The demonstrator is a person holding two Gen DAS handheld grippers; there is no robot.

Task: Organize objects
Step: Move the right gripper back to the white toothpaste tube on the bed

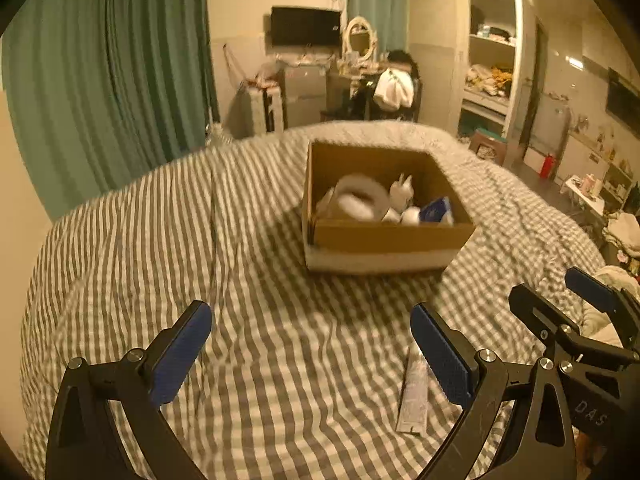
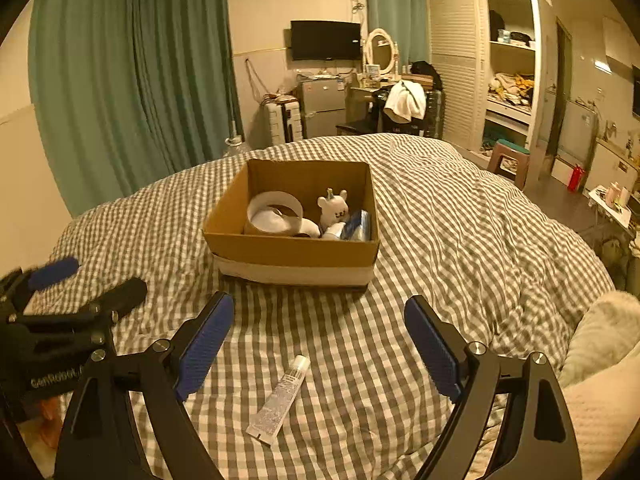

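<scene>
An open cardboard box stands on the checked bed cover; it also shows in the left wrist view. Inside lie a white tape roll, a small white plush toy and a blue packet. A white tube lies flat on the cover in front of the box, between the fingers of my right gripper, which is open and empty above it. My left gripper is open and empty, with the tube by its right finger.
A pale fluffy blanket lies at the bed's right edge. Green curtains hang at the left. Beyond the bed stand a small fridge, a chair with clothes and an open wardrobe.
</scene>
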